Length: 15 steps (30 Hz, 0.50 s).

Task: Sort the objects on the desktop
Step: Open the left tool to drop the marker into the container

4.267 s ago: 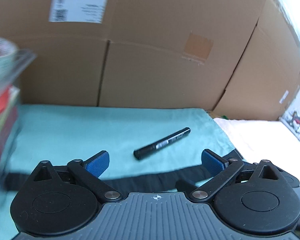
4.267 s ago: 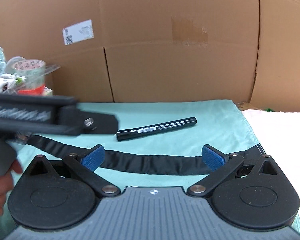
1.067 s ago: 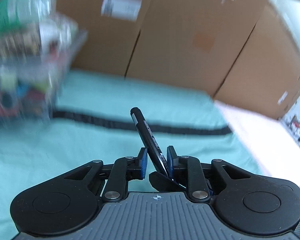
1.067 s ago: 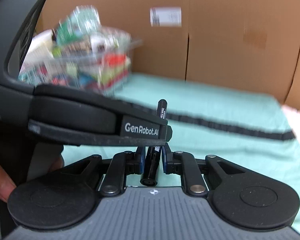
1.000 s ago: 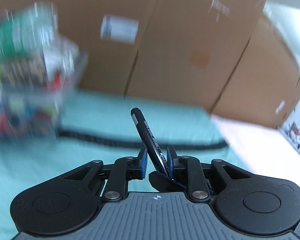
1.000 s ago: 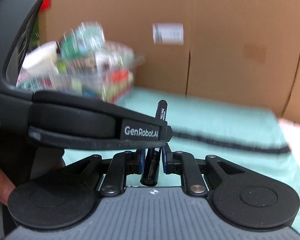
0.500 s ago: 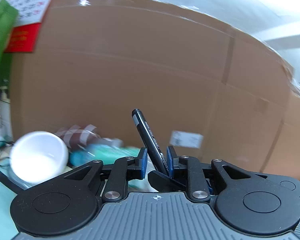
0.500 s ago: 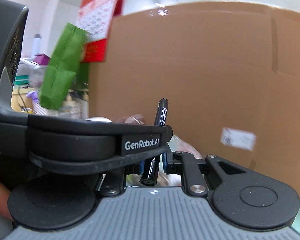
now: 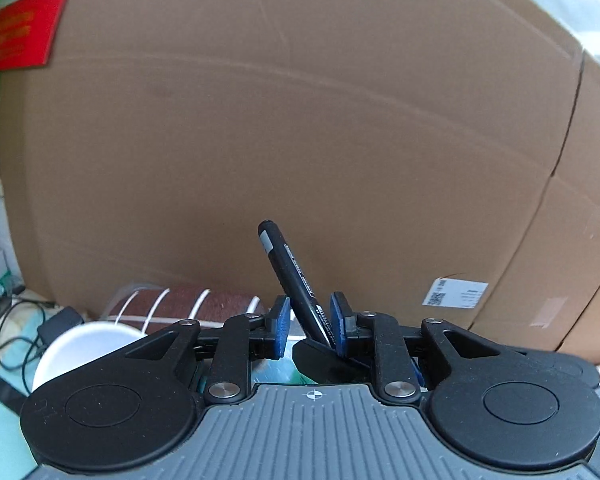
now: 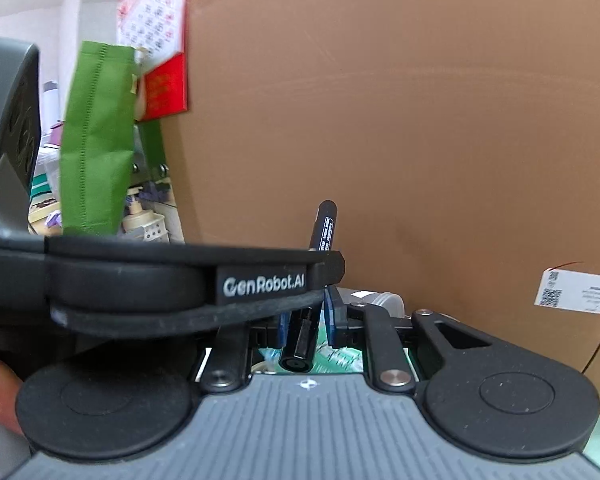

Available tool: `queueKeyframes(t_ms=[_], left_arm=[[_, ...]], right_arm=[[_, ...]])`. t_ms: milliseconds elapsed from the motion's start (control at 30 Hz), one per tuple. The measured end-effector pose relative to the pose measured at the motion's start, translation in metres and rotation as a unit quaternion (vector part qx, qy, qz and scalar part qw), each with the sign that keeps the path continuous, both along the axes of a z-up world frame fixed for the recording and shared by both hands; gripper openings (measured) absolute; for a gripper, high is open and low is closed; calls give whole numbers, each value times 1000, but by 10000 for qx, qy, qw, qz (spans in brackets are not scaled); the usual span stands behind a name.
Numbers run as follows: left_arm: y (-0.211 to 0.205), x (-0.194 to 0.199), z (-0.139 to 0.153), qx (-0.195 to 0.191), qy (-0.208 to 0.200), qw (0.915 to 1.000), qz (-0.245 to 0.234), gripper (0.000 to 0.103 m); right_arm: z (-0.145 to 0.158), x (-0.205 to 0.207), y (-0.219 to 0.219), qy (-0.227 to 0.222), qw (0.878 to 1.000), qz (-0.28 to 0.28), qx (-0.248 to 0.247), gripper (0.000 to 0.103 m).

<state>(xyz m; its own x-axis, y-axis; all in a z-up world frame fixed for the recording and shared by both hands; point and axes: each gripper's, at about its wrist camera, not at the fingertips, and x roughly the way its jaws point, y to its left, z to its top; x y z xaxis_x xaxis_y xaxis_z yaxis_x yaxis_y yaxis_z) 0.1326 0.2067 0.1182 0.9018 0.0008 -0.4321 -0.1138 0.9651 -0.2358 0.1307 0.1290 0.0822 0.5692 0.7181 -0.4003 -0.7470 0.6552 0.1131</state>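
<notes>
A black marker pen [image 9: 296,280] stands tilted between the blue pads of my left gripper [image 9: 309,322]; the jaws have opened slightly, with a gap on the left pad's side while the pen leans on the right pad. In the right wrist view the same pen [image 10: 325,228] sits between the pads of my right gripper [image 10: 305,314], which is shut on it. The left gripper's body [image 10: 180,280] crosses in front of the right one. Both are raised high, above a clear bin of objects [image 9: 188,304].
A large cardboard box [image 9: 300,140] fills the background. A white cup [image 9: 80,344] and a brown roll with white stripes lie below at the left. A green bag [image 10: 96,140] and a red calendar [image 10: 164,92] hang at the left. Cables lie at far left.
Both grippers rose with the pen from the teal cloth to above the bin. In the last half second the left jaws opened a little; the right stays shut on the pen.
</notes>
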Motion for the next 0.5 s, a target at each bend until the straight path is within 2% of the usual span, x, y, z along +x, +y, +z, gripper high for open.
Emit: queueKeyframes(t_ms=[167, 267, 400, 500], left_arm=[[13, 16, -6, -301, 184, 9994, -34, 38], [12, 19, -7, -251, 170, 9994, -145, 41], [5, 20, -8, -177, 139, 9994, -249, 53], [3, 21, -7, -188, 118, 9994, -260, 56]], right_arm=[[-5, 20, 6, 343, 9994, 79, -32, 21], [-7, 26, 8, 337, 9993, 76, -121, 23], [-9, 29, 7, 360, 9993, 15, -134, 25], [-9, 30, 4, 355, 9993, -32, -135, 28]])
